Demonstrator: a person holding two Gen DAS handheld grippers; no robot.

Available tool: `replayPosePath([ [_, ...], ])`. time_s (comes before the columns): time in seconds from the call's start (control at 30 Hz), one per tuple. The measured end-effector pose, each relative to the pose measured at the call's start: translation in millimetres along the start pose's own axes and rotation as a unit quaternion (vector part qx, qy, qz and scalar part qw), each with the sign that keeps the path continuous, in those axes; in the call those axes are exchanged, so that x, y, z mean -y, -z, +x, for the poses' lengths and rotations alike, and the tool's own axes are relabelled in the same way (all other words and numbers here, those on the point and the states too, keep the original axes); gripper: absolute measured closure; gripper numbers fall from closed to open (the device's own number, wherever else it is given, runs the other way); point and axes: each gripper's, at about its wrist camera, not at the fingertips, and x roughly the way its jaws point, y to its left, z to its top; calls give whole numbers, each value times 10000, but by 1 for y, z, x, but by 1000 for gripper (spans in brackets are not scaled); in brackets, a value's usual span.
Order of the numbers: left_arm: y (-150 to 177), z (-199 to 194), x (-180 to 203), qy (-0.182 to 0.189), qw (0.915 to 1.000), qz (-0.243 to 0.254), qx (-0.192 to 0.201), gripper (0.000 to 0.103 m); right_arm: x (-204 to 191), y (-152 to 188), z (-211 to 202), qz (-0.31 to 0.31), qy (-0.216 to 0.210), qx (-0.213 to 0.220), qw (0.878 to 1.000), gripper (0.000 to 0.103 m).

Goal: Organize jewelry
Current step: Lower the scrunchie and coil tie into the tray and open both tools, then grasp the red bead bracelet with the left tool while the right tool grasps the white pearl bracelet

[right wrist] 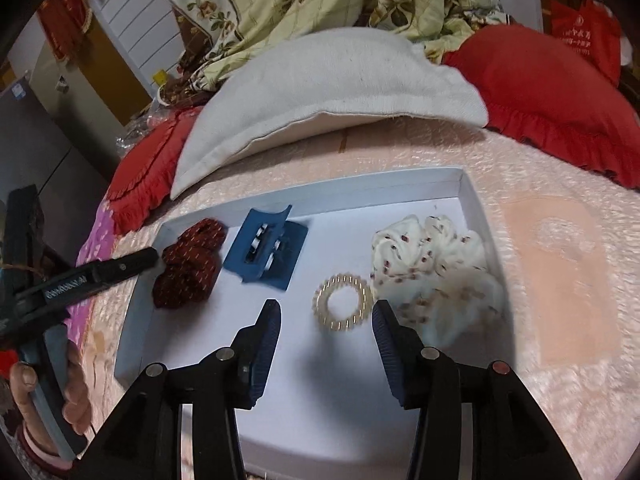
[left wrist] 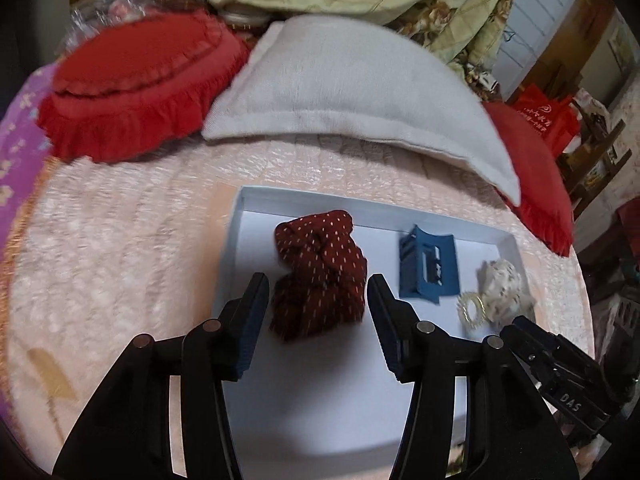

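Hovering both grippers over the white tray on the bed.

My left gripper has jaws spread around the red scrunchie, apparently not touching it; my right gripper gapes empty near the spiral hair tie, mid-tray.

Your left gripper is matte black plastic, its two fingers faced with dark blue ribbed pads. Round silver pins sit at the linkage joints. Your right gripper has the same black arms and blue ribbed pads, though one pin near its right finger looks reddish. Seen from the left wrist camera, its side bears small screws and white lettering, "DAS". Your left hand shows bare skin, fingers curled round a grey-blue handle, with pink and red bangles at the wrist.
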Motion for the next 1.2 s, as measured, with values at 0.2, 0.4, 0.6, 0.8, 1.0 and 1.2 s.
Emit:
replayPosePath([
  [0.2,49,-59,-11,-249,9993,11,278,52,-34,40,1,-496,-91,-423,9978,57],
  [0.4,121,-99,-28,-585,9973,9,453,52,-68,58,12,-792,120,-383,9961,57],
  [0.6,172,-114,-37,-479,9979,-70,430,52,-59,65,7,-674,-23,-697,9953,57],
  [0.8,200,-120,-34,-423,9984,-75,378,52,-50,76,-33,-523,-64,-217,9984,57],
  [1.0,228,-126,-24,-285,9985,292,366,52,-11,130,-112,-481,-6,382,9981,57],
  [1.2,251,-113,-19,-308,9979,544,187,52,42,189,-122,-187,421,157,9988,57],
])
